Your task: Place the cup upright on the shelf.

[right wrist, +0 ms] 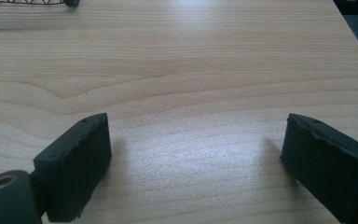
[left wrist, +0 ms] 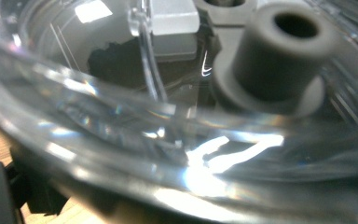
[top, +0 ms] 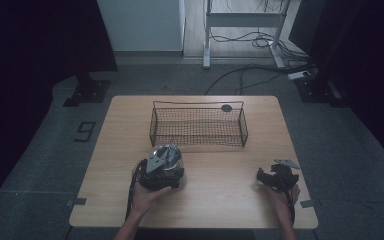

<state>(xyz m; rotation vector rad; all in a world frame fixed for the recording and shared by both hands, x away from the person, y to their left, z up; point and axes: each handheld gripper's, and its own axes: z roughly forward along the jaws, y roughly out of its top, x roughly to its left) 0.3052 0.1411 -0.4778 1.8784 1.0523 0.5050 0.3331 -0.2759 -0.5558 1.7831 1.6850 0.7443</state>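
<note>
A clear round plastic piece (top: 170, 153) with a grey hub sits at the front of my left gripper (top: 163, 167), near the basket's front left corner. In the left gripper view the clear plastic piece (left wrist: 121, 121) and its grey tubular hub (left wrist: 279, 51) lie right against the camera and cover the jaws, except for a black edge at the bottom left. The gripper appears shut on the piece. My right gripper (top: 266, 176) rests low at the table's front right. It is open (right wrist: 196, 135) over bare wood, with nothing between its pads.
A black wire basket (top: 198, 103) stands at the back middle of the wooden table (top: 220, 200); its corner (right wrist: 32, 2) shows far off in the right gripper view. A small dark disc (top: 226, 108) lies behind it. Cables and desk legs are on the floor beyond.
</note>
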